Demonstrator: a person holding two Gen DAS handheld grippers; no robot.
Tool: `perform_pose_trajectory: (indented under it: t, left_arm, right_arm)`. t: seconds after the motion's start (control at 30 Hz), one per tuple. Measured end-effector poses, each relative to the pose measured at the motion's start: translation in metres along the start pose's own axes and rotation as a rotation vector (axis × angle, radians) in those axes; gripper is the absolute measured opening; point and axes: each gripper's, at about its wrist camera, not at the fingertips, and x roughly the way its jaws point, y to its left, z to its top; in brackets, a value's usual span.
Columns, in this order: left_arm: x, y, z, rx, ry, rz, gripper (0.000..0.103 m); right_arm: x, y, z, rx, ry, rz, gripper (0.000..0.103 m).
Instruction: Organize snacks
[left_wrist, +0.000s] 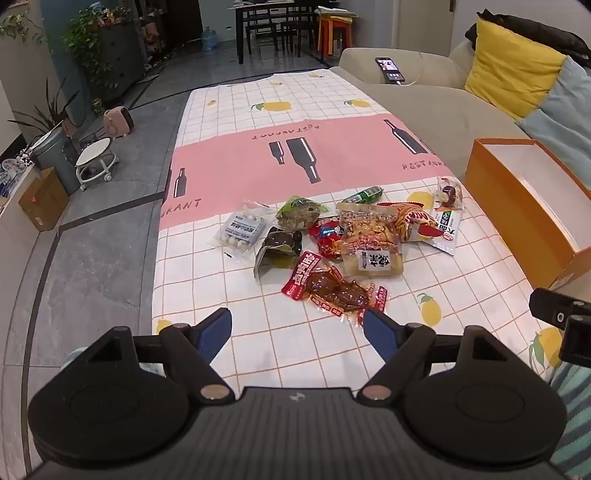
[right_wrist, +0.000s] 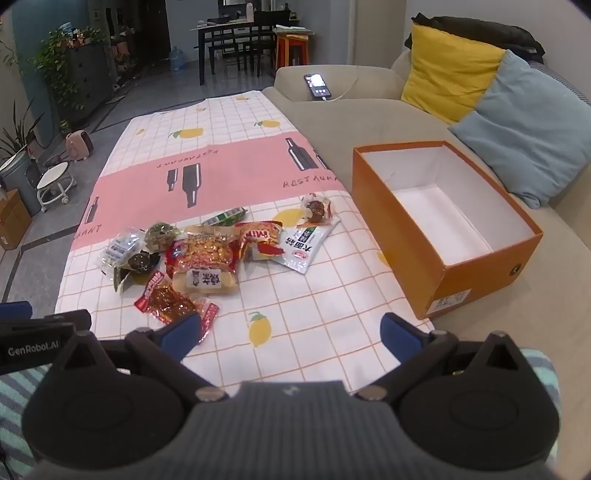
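Note:
Several snack packets lie in a pile (left_wrist: 343, 243) on a tablecloth with lemons and a pink band (left_wrist: 288, 155); the pile also shows in the right wrist view (right_wrist: 207, 254). Nearest is a red packet of braised meat (left_wrist: 332, 290) (right_wrist: 170, 302). An open, empty orange box (right_wrist: 443, 225) stands on the sofa seat to the right (left_wrist: 524, 206). My left gripper (left_wrist: 297, 332) is open and empty, just short of the red packet. My right gripper (right_wrist: 291, 332) is open and empty, above the cloth's near edge between pile and box.
A beige sofa (right_wrist: 369, 110) with yellow and blue cushions (right_wrist: 450, 70) runs along the right, a lit phone (right_wrist: 317, 85) on its far arm. Left of the cloth is grey floor with a white stool (left_wrist: 94, 162) and a cardboard box (left_wrist: 42, 199).

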Motion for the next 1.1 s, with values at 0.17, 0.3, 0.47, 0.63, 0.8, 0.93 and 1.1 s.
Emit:
perform_pose_trajectory:
  t: [0.17, 0.3, 0.47, 0.63, 0.8, 0.93, 1.1]
  left_arm:
    - [-0.0010, 0.0041, -0.0001, 0.005, -0.006, 0.001, 0.095]
    - [-0.0057, 0.0046, 0.0015, -0.006, -0.004, 0.002, 0.095]
    - [-0.0050, 0.0064, 0.0025, -0.010, -0.006, 0.006, 0.095]
    - [-0.0068, 0.0062, 0.0005, -0.026, -0.004, 0.017, 0.095]
    - [-0.0042, 0.0058, 0.0002, -0.031, -0.001, 0.023, 0.095]
    - [-0.0045, 0.0071, 0.0006, -0.038, 0.001, 0.028, 0.095]
    - [-0.0043, 0.0081, 0.0006, -0.048, 0.002, 0.035, 0.095]
  right_arm:
    - [-0.0007, 0.0002, -0.0001, 0.002, -0.002, 0.004, 0.099]
    - [-0.0003, 0.0006, -0.0008, 0.001, -0.005, 0.007, 0.099]
    - [0.0001, -0.0031, 0.0024, -0.002, -0.005, 0.011, 0.099]
    - [-0.0020, 0.0015, 0.0002, -0.010, -0.012, 0.013, 0.099]
    - [-0.0007, 0.0026, 0.0009, -0.014, -0.010, 0.014, 0.099]
    - [-0.0007, 0.0035, 0.0009, -0.022, -0.014, 0.019, 0.099]
    - [-0.0018, 0.0039, 0.0009, -0.028, -0.016, 0.025, 0.099]
